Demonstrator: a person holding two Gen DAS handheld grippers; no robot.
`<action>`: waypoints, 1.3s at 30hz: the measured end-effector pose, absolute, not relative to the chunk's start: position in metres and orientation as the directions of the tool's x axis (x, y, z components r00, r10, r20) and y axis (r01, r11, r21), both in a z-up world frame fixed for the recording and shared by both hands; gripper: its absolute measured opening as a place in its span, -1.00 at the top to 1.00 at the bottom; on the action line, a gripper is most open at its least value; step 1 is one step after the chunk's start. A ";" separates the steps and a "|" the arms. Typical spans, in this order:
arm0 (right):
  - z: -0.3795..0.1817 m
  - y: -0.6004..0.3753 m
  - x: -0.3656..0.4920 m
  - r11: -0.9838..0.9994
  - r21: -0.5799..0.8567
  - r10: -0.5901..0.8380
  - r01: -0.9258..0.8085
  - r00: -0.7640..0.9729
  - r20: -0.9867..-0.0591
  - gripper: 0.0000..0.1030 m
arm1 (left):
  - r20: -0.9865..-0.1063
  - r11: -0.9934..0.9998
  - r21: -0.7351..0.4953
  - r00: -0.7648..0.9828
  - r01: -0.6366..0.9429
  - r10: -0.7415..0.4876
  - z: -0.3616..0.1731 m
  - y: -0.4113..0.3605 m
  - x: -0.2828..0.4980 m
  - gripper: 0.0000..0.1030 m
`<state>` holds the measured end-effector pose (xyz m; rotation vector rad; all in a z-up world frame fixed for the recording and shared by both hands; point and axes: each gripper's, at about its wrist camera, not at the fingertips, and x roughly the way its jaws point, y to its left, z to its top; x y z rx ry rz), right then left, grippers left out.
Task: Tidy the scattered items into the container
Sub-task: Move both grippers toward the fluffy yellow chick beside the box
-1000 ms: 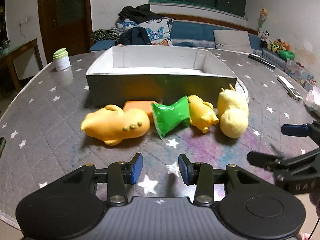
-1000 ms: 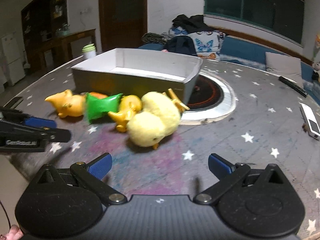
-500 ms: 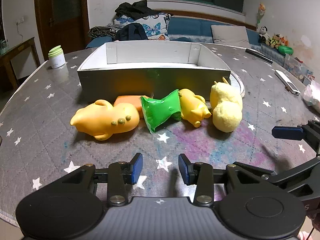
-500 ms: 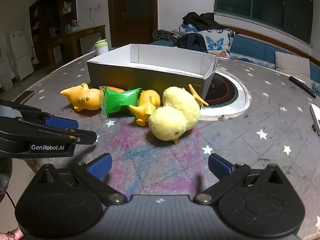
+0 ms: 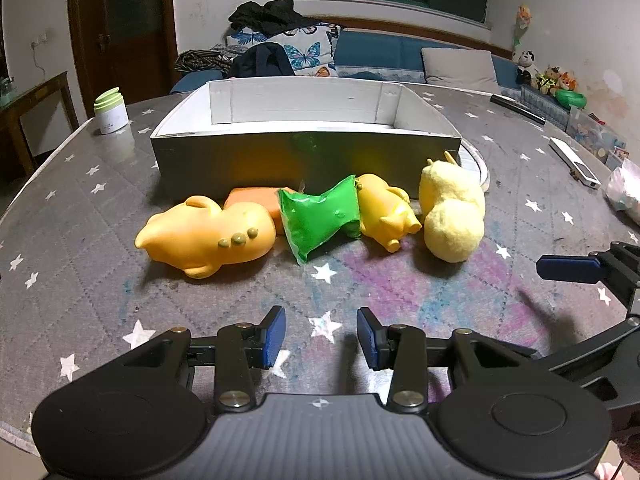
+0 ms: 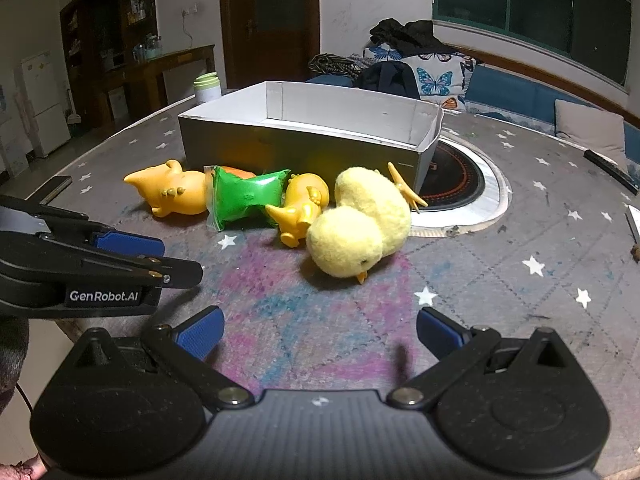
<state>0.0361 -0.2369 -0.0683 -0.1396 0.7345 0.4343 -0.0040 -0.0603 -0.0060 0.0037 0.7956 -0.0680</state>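
Hovering low over the near edge of the star-patterned table (image 5: 80, 208), the left gripper (image 5: 321, 336) has its blue-padded fingers parted by a modest gap with nothing between them, while the right gripper (image 6: 318, 334) is spread much wider and is likewise empty. Each tool shows at the side of the other's view. Beyond them, well clear of both sets of fingers, the scattered toys lie in a row on the tabletop: a large orange rubber animal (image 5: 208, 236) on its side at the left, an orange block (image 5: 252, 200) tucked behind it, a green plastic pouch (image 5: 320, 220) touching a small yellow pig (image 5: 386, 212), and a fluffy yellow chick (image 5: 454, 210) lying tipped over at the right end. Just behind this row stands the grey cardboard box (image 5: 304, 152), open-topped, white inside; no toys show in the part of its interior that is visible. Farther back on the left a green-lidded white jar (image 5: 111, 110) stands on the table, and a round burner (image 6: 460, 180) is set into the tabletop beside the box's right corner.
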 end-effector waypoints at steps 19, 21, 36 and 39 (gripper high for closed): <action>-0.067 -0.234 0.042 0.896 0.034 0.346 -0.442 0.650 -0.677 -1.00 | -0.723 0.996 -0.027 0.687 0.083 -0.077 -0.007 -0.066 0.002 0.19; -0.067 -0.233 0.042 0.896 0.031 0.345 -0.443 0.650 -0.677 -1.00 | -0.724 0.996 -0.027 0.685 0.086 -0.079 -0.006 -0.066 0.003 0.19; -0.067 -0.233 0.049 0.895 0.033 0.348 -0.445 0.649 -0.676 -1.00 | -0.730 0.995 -0.032 0.678 0.095 -0.088 -0.005 -0.067 0.011 0.19; -0.067 -0.233 0.050 0.895 0.033 0.348 -0.445 0.650 -0.676 -1.00 | -0.730 0.995 -0.037 0.677 0.097 -0.094 -0.004 -0.067 0.013 0.19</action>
